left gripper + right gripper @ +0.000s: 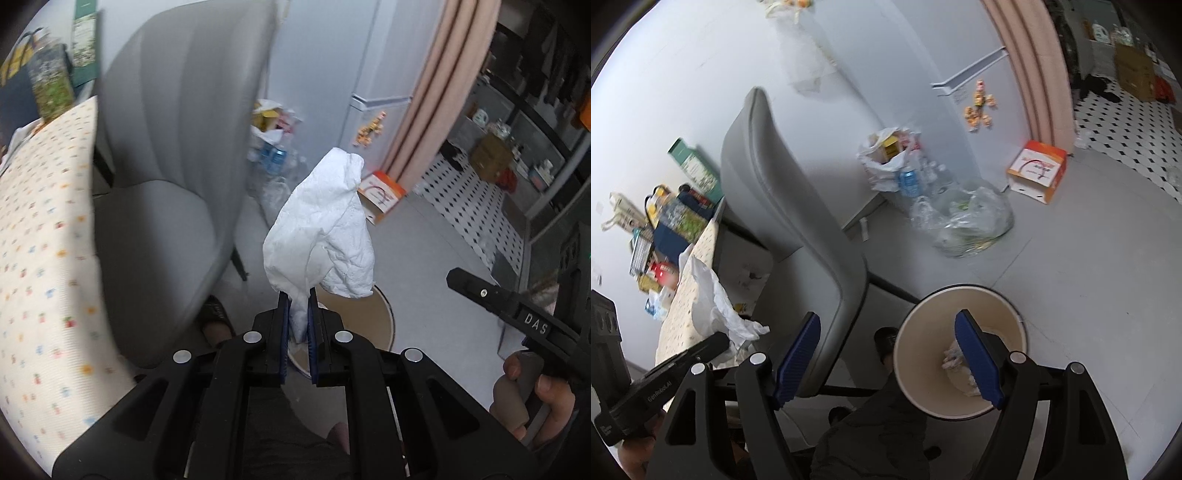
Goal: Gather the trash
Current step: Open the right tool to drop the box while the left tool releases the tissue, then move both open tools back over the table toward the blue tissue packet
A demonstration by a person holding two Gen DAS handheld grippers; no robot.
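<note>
left claw (pixel 297 295) pinching tissue (pixel 325 225) | bin (pixel 960 350) below | chair (pixel 177 147) beside

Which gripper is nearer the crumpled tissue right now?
Left. The left gripper is shut on the crumpled tissue, pinching its lower end. The right gripper is open and empty, off to the side, apart from it.

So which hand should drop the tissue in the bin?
Probably left. The left tool is shut on the tissue, with the bin just past its tips. The right tool is open and holds nothing.
</note>
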